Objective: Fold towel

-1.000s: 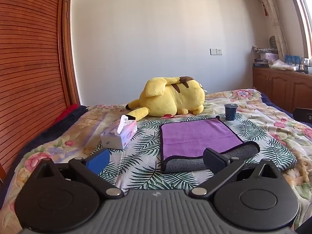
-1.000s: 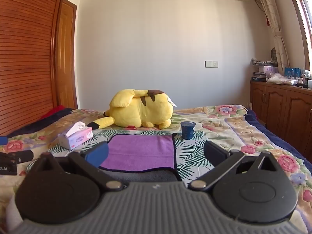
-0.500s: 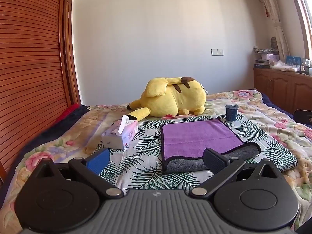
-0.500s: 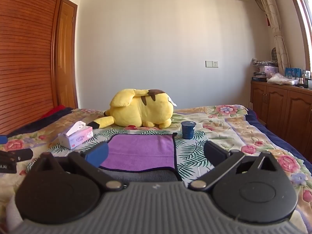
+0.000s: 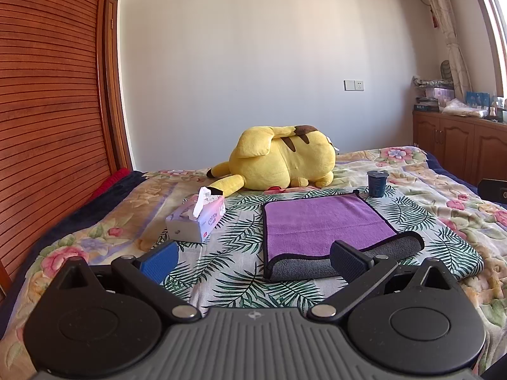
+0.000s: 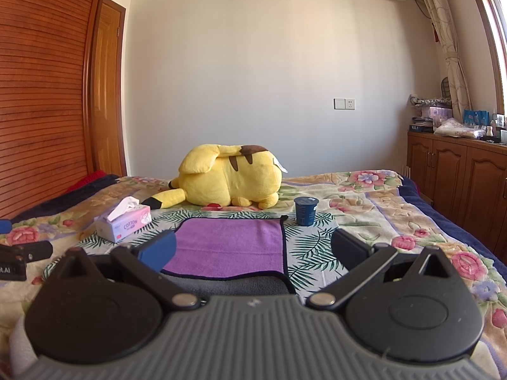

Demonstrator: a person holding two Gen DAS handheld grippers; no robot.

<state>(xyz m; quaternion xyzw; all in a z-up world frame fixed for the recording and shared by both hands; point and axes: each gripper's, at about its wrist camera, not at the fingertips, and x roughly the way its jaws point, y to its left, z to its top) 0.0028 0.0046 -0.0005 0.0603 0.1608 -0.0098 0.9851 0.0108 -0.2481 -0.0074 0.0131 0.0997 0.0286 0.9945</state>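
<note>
Two claws: left claw (image 5: 253,258) and right claw (image 6: 252,248) both spread wide, empty, barely shifted over the past second.
Purple-and-grey microfibre towel (image 5: 320,221): on floral bed (image 5: 443,196), near edge already folded over.
Judgement: pause before next fold.

Bright daylight enters from the window (image 6: 494,31) at right (fisheye bends the edges); focus is sharp throughout.

towel (image 5: 320,223): matt purple cloth, grey fleecy underside | tissue box (image 5: 198,220): glossy card | wardrobe (image 5: 47,110): slatted wood
</note>
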